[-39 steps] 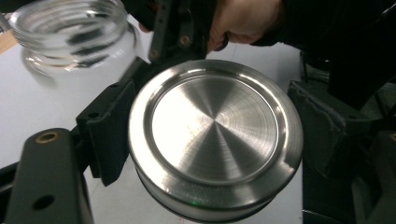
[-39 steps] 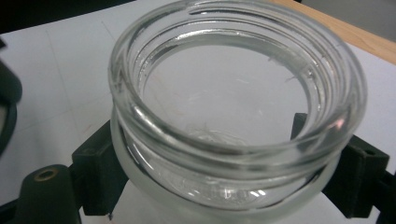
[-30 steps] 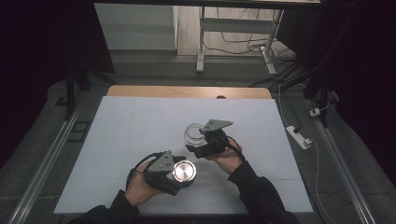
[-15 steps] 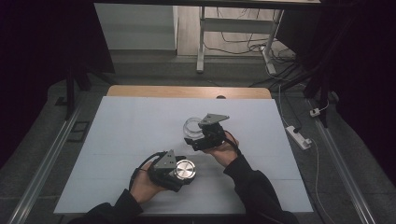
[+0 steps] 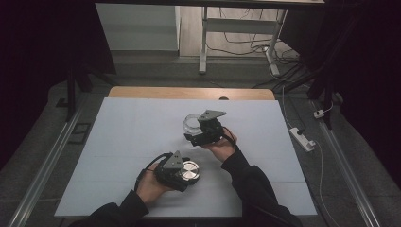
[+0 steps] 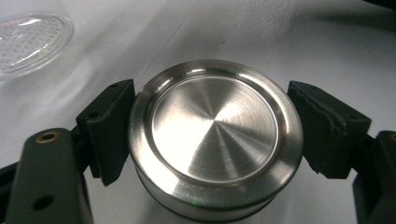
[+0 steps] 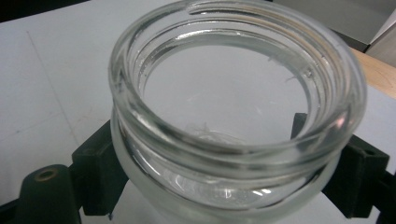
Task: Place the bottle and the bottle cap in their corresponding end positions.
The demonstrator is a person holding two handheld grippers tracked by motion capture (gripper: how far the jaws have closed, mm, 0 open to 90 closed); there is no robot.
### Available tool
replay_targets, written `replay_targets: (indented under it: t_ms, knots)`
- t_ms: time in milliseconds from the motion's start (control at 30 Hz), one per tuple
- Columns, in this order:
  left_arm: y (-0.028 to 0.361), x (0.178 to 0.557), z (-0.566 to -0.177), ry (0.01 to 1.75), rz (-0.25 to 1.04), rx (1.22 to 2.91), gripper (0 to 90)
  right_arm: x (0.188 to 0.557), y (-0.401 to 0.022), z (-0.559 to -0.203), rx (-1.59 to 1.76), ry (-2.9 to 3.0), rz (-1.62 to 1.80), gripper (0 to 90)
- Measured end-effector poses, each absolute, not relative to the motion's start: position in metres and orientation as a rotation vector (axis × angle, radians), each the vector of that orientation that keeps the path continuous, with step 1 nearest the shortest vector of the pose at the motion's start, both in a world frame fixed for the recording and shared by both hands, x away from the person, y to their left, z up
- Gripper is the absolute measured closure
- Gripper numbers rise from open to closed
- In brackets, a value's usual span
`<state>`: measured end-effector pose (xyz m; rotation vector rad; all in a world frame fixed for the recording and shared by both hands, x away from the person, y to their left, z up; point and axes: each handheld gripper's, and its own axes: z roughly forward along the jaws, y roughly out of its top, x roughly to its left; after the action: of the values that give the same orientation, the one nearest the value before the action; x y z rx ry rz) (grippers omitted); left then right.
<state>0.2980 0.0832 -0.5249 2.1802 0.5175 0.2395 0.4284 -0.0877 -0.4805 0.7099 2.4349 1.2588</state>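
A round brushed-steel lid [image 5: 190, 170] sits between the jaws of my left gripper [image 5: 188, 172], near the table's front edge. In the left gripper view both black pads [image 6: 109, 130] press on the lid [image 6: 215, 135], so my left gripper [image 6: 215, 144] is shut on it. Farther back, my right gripper [image 5: 193, 126] grips an open clear glass jar [image 5: 191, 121]. Seen from the right gripper view, the jar [image 7: 233, 154] is empty, mouth up, and my right gripper [image 7: 229, 179] clamps its body. Part of the jar [image 6: 32, 39] shows at the upper left of the left gripper view.
A white sheet [image 5: 132, 127] covers the table, with a wooden strip [image 5: 189, 92] along its far edge. A white power strip [image 5: 302, 138] lies on the floor to the right. Metal desk legs [image 5: 203, 42] and cables stand beyond the table.
My right gripper has carried the jar farther from the person and slightly left. My left gripper has sunk a little toward the table with the lid.
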Motion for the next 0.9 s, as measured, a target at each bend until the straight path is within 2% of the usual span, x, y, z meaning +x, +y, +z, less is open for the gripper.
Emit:
replay_targets:
  t_ms: [900]
  knots:
    - [0.070,0.310,-0.540,0.556,0.192,2.292,19.9,0.445,-0.081,-0.511,0.746,2.458,1.177,15.0]
